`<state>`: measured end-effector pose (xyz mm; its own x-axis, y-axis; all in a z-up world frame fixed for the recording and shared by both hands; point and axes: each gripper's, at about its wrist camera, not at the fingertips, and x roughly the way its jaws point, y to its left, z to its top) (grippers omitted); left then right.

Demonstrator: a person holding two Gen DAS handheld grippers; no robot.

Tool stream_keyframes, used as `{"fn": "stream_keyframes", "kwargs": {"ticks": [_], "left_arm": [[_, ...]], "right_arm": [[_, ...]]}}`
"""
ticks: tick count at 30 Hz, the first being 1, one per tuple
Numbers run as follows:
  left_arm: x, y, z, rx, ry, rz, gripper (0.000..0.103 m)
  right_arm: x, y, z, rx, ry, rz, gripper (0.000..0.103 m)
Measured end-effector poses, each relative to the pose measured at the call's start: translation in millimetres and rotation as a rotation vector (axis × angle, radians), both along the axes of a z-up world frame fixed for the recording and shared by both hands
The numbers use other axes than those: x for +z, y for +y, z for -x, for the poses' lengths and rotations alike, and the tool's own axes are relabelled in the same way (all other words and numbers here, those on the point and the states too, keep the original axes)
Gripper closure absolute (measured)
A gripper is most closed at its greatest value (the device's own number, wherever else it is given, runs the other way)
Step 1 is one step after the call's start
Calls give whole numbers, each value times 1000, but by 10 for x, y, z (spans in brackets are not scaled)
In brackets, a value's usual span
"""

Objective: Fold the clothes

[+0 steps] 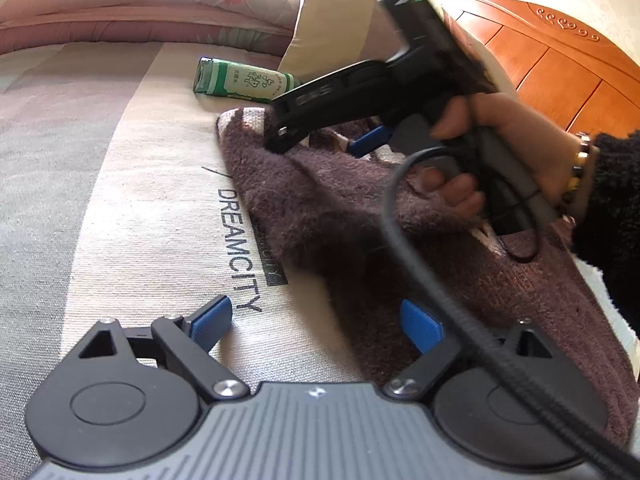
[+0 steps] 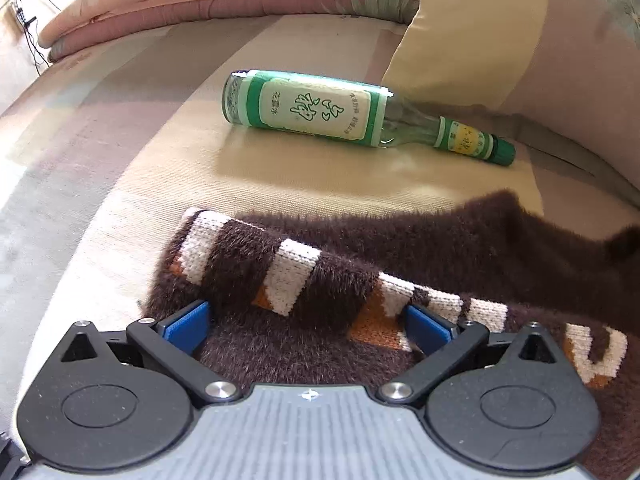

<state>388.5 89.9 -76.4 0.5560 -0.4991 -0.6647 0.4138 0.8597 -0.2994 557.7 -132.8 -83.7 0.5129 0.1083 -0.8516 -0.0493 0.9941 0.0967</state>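
Brown fuzzy sweater: spread on bed for folding. Left hand-held gripper: released, straddling its near edge. Right hand-held gripper: released over the patterned hem.

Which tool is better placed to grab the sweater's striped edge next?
Right tool: its open pads straddle the striped edge of the fuzzy brown knitted sweater. Left tool sits at the plain side edge.

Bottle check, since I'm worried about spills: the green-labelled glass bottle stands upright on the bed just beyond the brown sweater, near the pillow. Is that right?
Not quite. The bottle is not upright: it lies on its side on the bed, cap end toward the pillow. The right wrist view shows this clearly. The rest holds: it is just beyond the brown sweater.
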Motion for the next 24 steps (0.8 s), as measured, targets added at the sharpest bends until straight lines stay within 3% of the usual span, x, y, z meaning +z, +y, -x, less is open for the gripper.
{"fn": "stream_keyframes", "kwargs": {"ticks": [5, 8, 11, 15, 21, 24], "left_arm": [[12, -22, 23, 5, -1, -10, 11], [9, -38, 38, 4, -6, -23, 11], [11, -38, 44, 7, -10, -28, 11], [38, -39, 33, 0, -19, -16, 11], [90, -117, 80, -18, -35, -13, 11], [247, -224, 199, -68, -102, 2, 11]], "right_arm": [[231, -211, 525, 30, -54, -55, 0], [39, -367, 712, 1, 52, -90, 0], [100, -523, 942, 16, 14, -127, 0], [370, -997, 1414, -14, -100, -317, 0], [87, -1719, 1879, -181, -77, -548, 0], [-54, -1890, 1915, -224, -117, -640, 0]]}}
